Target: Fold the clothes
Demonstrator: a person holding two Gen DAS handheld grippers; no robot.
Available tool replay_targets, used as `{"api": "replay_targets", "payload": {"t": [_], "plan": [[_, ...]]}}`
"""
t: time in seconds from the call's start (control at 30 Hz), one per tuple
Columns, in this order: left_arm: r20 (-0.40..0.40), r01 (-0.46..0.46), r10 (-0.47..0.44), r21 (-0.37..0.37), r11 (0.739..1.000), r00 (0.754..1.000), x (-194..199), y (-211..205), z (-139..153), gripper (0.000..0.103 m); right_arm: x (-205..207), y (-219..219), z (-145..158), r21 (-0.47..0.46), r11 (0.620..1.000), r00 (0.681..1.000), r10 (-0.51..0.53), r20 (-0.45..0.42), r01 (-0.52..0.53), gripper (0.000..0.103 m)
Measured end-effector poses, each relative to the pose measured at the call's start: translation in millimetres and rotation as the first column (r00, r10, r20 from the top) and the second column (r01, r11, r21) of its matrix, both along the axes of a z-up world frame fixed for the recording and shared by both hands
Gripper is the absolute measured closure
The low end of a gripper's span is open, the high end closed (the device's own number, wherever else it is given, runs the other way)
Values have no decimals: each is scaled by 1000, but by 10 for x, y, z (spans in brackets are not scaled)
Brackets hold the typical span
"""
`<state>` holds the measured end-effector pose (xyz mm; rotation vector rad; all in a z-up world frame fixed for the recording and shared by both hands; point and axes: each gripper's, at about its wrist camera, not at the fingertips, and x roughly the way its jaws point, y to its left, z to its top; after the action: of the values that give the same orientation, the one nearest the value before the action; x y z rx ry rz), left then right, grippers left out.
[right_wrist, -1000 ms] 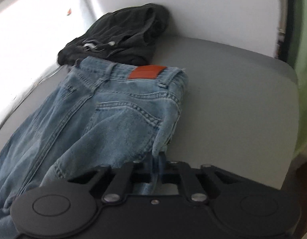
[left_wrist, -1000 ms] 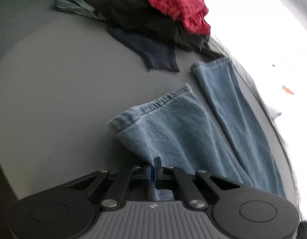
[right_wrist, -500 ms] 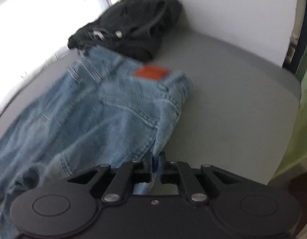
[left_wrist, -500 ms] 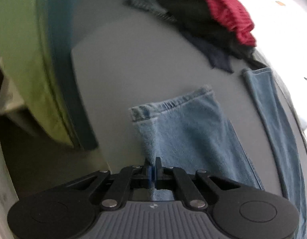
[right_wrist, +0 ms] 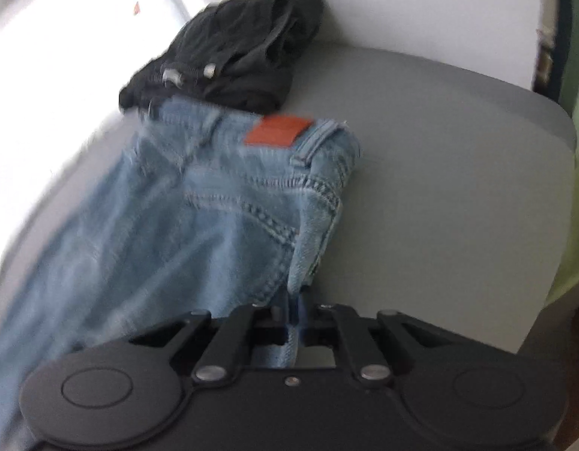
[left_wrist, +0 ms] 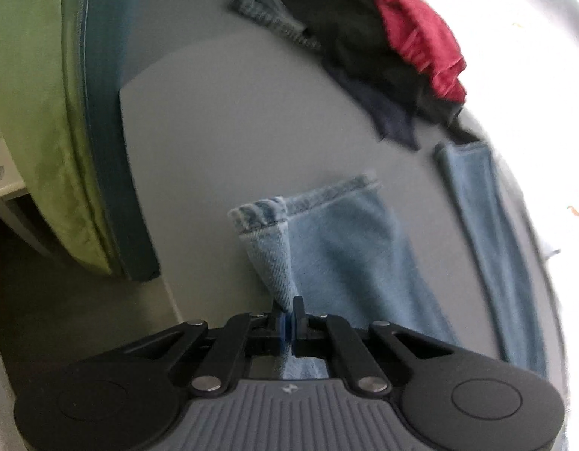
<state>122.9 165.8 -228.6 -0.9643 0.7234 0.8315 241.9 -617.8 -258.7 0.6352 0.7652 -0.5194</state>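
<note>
Light blue jeans lie on a grey table (left_wrist: 222,120). In the left wrist view my left gripper (left_wrist: 288,317) is shut on the edge of one jeans leg (left_wrist: 338,248) near its hem and lifts it; the other leg (left_wrist: 488,233) lies flat to the right. In the right wrist view my right gripper (right_wrist: 296,310) is shut on the side edge of the jeans (right_wrist: 199,218) near the waistband, below the brown leather patch (right_wrist: 278,131). The pinched denim rises from the table into both grippers.
A pile of dark and red clothes (left_wrist: 394,49) sits at the far end of the table in the left wrist view. A green cushion (left_wrist: 37,112) stands past the table's left edge. A folded black garment (right_wrist: 233,56) lies behind the jeans waistband against a white wall.
Both grippers have pulled the jeans toward the near table edge while staying shut. The left view has swung left, bringing the green cushion and table edge into sight.
</note>
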Motion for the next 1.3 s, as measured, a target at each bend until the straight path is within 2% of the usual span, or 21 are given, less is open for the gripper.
{"api": "replay_targets", "payload": {"t": [0.13, 0.2, 0.23, 0.3, 0.37, 0.4, 0.53, 0.63, 0.83, 0.9, 1.0, 1.1, 1.23, 1.3], "plan": [[89, 52, -58, 61, 997, 994, 2, -86, 489, 101, -60, -11, 225, 17, 999, 992, -43, 115, 41, 99], [101, 85, -96, 107, 991, 990, 25, -142, 665, 101, -35, -8, 223, 8, 999, 993, -44, 111, 43, 99], [78, 87, -97, 118, 989, 992, 52, -132, 657, 101, -21, -7, 220, 4, 999, 993, -44, 108, 44, 99], [66, 41, -46, 79, 996, 997, 66, -73, 577, 102, -41, -35, 188, 70, 994, 988, -94, 120, 86, 99], [117, 3, -5, 23, 1000, 993, 62, -20, 534, 102, -69, -69, 189, 137, 983, 979, -144, 142, 124, 99], [130, 0, -3, 20, 1000, 992, 89, -11, 544, 102, -68, -59, 220, 138, 983, 978, -142, 154, 121, 99], [140, 42, -54, 87, 995, 989, 277, 9, 675, 102, 83, 46, 489, 76, 994, 974, -92, 208, 77, 99], [183, 30, -47, 92, 995, 982, 428, 68, 757, 102, 238, 94, 648, 91, 993, 959, -96, 266, 75, 99], [207, 51, -83, 153, 987, 975, 914, 248, 850, 102, 544, 199, 830, 103, 989, 934, -135, 332, 106, 99], [185, 68, -103, 185, 980, 977, 1149, 293, 869, 102, 666, 217, 824, 134, 980, 928, -181, 327, 144, 99], [177, 100, -135, 192, 976, 975, 1546, 369, 855, 102, 844, 287, 863, 76, 986, 936, -168, 310, 152, 99], [169, 133, -168, 199, 971, 971, 1942, 446, 841, 102, 994, 370, 849, 43, 981, 930, -192, 313, 188, 99], [158, 176, -210, 208, 962, 965, 2471, 548, 821, 102, 1206, 402, 779, 80, 964, 913, -265, 311, 253, 99], [140, 198, -229, 205, 958, 963, 2711, 591, 771, 102, 1329, 440, 789, 63, 963, 915, -269, 302, 262, 99]]}}
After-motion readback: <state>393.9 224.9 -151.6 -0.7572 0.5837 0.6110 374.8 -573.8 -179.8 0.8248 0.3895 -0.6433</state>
